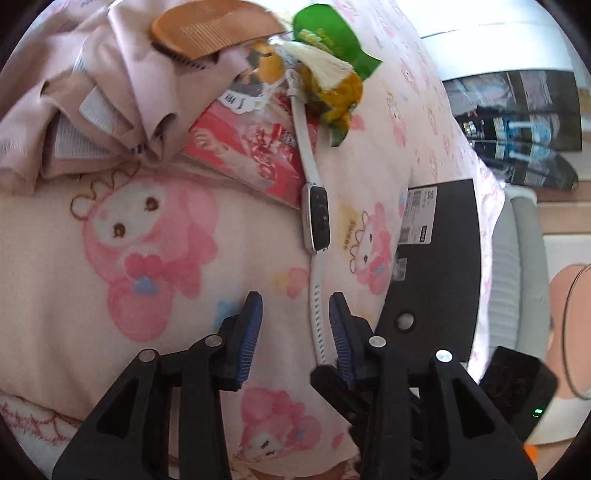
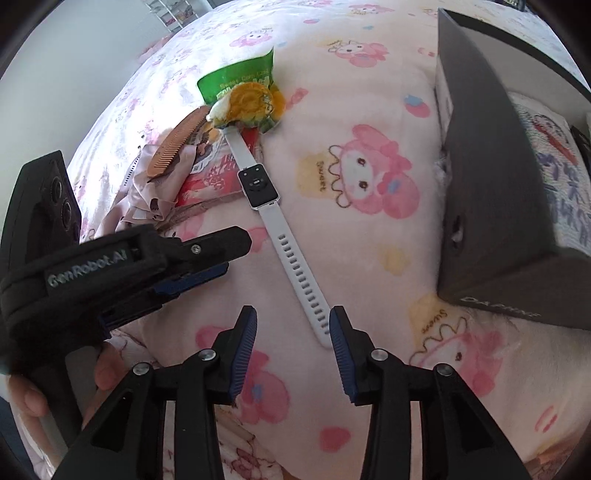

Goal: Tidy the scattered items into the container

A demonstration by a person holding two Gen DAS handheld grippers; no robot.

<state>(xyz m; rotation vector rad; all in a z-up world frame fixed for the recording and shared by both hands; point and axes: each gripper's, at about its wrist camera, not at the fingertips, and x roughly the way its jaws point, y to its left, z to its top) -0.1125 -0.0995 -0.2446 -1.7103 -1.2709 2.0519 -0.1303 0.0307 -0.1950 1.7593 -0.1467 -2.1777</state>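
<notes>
A white smartwatch [image 1: 314, 218] [image 2: 258, 186] lies stretched out on a pink cartoon blanket. My left gripper [image 1: 295, 314] [image 2: 229, 258] is open just above the blanket, and the near strap end lies between its jaws, close to the right pad. My right gripper [image 2: 293, 328] is open too, with the strap tip beside its right fingertip; neither pad presses on it. The container, a dark grey box [image 2: 491, 184] [image 1: 439, 266], stands to the right of the watch. A wooden comb [image 1: 210, 29] [image 2: 177, 147], a green snack packet [image 1: 328, 33] [image 2: 236, 85] and a red packet [image 1: 251, 147] lie beyond the watch.
A crumpled pink garment [image 1: 92, 110] [image 2: 147, 199] lies left of the red packet, under the comb. The box holds a printed item [image 2: 554, 177]. A hand [image 2: 107, 365] holds the left gripper. The bed edge and dark shelves [image 1: 517, 122] are on the right.
</notes>
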